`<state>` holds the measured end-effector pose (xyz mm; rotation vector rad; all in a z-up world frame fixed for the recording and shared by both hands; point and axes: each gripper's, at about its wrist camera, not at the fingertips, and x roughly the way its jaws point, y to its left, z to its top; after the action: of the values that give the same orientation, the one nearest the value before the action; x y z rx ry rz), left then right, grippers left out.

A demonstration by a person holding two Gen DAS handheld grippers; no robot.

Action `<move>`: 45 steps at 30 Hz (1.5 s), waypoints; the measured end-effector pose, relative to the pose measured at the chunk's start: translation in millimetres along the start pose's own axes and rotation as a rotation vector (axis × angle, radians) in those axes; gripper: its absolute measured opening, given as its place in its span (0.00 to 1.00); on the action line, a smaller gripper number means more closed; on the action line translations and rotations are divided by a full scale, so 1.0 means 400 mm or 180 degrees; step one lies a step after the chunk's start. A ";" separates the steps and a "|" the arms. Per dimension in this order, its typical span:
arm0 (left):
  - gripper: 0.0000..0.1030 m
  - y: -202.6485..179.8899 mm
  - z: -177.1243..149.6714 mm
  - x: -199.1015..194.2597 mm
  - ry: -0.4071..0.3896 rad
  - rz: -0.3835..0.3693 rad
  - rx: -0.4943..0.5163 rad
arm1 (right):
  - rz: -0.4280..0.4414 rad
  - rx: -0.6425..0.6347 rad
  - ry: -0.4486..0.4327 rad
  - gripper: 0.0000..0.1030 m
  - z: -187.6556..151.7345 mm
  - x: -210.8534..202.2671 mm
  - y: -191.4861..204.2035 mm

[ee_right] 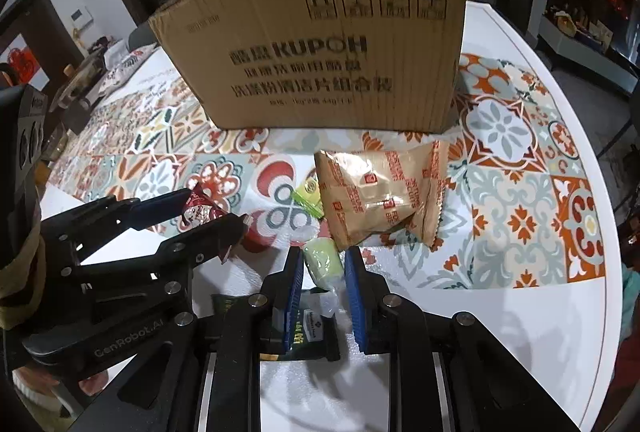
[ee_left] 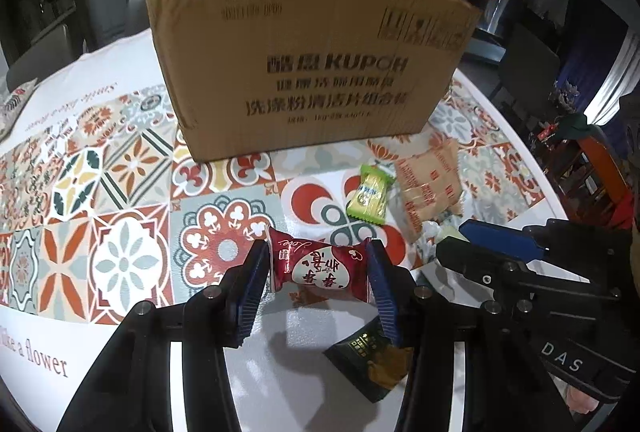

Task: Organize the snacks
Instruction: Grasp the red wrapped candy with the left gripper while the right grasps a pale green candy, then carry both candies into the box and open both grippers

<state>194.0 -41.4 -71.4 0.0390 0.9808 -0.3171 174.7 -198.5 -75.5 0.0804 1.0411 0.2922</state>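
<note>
Red-wrapped candy and a pale green sweet — one clamped in each gripper.

Left gripper pinches the red candy by its crimped ends; right gripper is clenched on the green sweet. On the patterned tablecloth lie a lime-green candy, a tan biscuit packet and a dark packet — all in front of the closed-sided cardboard box.

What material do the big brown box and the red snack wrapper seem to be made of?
Brown box: corrugated cardboard, matte; vertical ribs show through its face, the top edge is torn and fibrous, and the print is plain black.
Red snack wrapper: probably thin plastic film, glossy; it creases and catches light, with crimped ends.
</note>
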 end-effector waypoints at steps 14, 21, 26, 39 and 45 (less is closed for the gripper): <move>0.47 -0.027 0.063 -0.155 -0.0468 0.0147 0.0042 | 0.0004 -0.0042 -0.0466 0.22 0.039 -0.148 0.012; 0.47 -0.026 0.120 -0.219 -0.0706 0.0179 0.0048 | -0.0002 -0.0116 -0.0744 0.22 0.086 -0.219 0.027; 0.47 -0.018 0.159 -0.256 -0.0848 0.0216 0.0046 | -0.0021 -0.0134 -0.0918 0.22 0.131 -0.260 0.031; 0.47 -0.005 0.277 -0.309 -0.1113 0.0300 0.0120 | -0.0010 -0.0176 -0.1198 0.22 0.251 -0.318 0.034; 0.47 0.003 0.326 -0.295 -0.1153 0.0313 0.0135 | -0.0031 -0.0236 -0.1248 0.22 0.302 -0.320 0.028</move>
<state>239.1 -33.8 98.5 0.0658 0.6110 -0.2436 216.0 -214.3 95.2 0.0626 0.6410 0.2921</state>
